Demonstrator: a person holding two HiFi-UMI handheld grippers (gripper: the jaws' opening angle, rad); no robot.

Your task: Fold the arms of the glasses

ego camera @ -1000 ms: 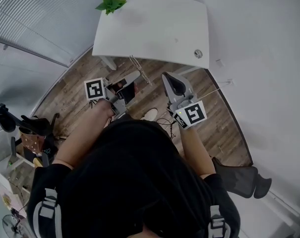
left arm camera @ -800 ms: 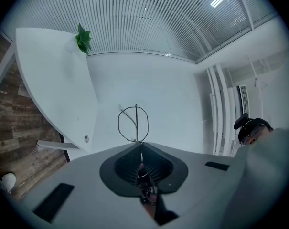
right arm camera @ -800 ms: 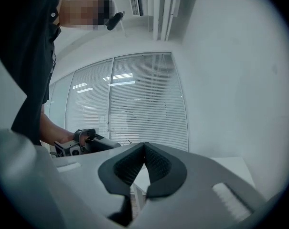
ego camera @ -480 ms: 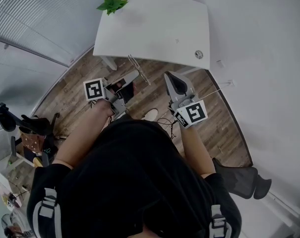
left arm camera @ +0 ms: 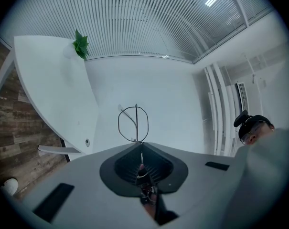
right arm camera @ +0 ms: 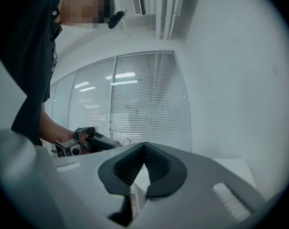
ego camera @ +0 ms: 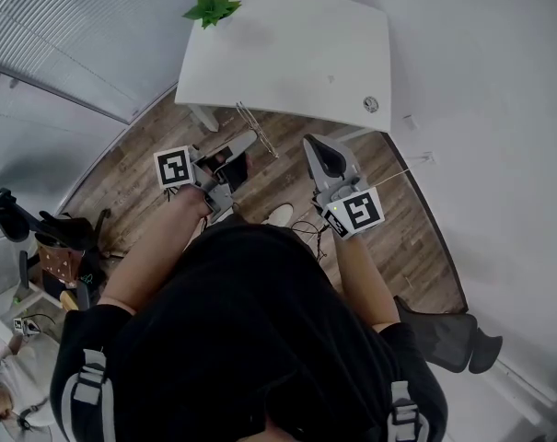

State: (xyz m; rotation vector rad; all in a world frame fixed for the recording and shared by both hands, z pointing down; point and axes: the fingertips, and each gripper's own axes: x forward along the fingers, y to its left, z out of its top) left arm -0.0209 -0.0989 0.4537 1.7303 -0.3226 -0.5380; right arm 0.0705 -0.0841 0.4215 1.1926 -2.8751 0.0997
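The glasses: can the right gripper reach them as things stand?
Probably yes: the glasses stick out past the left gripper in open air, nothing between; the right gripper must open its shut fingers first.

The left gripper [left arm camera: 140, 147] pinched wire-rimmed glasses [left arm camera: 136, 123], one rim upright beyond its closed jaws, a white table [left arm camera: 48, 85] at left.

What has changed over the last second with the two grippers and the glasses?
Nothing visibly changed. The left gripper is still shut on the glasses, holding them up off the floor near the white table. The right gripper stays shut and empty beside it, and neither hand has shifted.
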